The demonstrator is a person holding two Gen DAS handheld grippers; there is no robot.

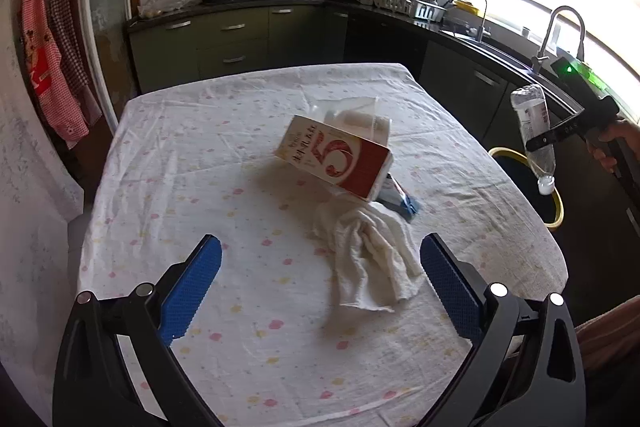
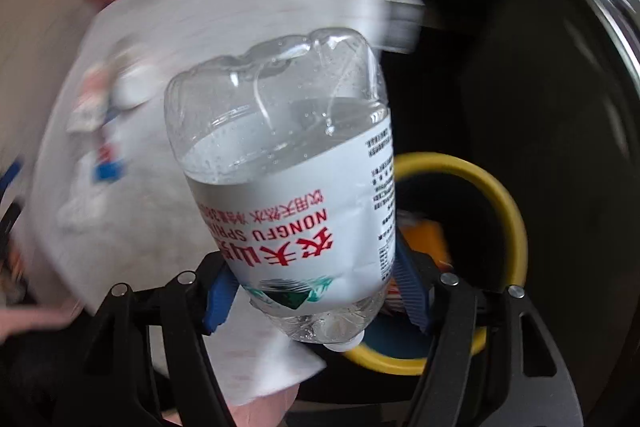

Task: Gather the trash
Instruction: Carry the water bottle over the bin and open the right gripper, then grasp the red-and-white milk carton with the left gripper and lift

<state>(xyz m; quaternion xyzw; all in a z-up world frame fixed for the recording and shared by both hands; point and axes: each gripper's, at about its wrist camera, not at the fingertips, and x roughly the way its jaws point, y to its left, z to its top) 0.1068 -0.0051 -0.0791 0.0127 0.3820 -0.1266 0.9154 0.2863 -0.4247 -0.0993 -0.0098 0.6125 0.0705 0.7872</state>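
Observation:
My right gripper (image 2: pixel 316 287) is shut on a clear plastic water bottle (image 2: pixel 288 163) with a white label, held cap down over a yellow-rimmed trash bin (image 2: pixel 504 203) beside the table; the bottle (image 1: pixel 534 133) and bin (image 1: pixel 556 203) also show in the left wrist view. My left gripper (image 1: pixel 320 259) is open and empty above the table, just in front of a crumpled white cloth (image 1: pixel 372 251). Behind the cloth lie a red-and-white carton (image 1: pixel 340 159), a clear plastic bag (image 1: pixel 356 115) and a blue-and-white wrapper (image 1: pixel 400 199).
The table (image 1: pixel 200 187) has a white cloth with small coloured spots. The bin holds an orange item (image 2: pixel 424 235). Kitchen counters, a stove, a sink and tap (image 1: pixel 560 31) run along the back and right. Aprons (image 1: pixel 48 59) hang at left.

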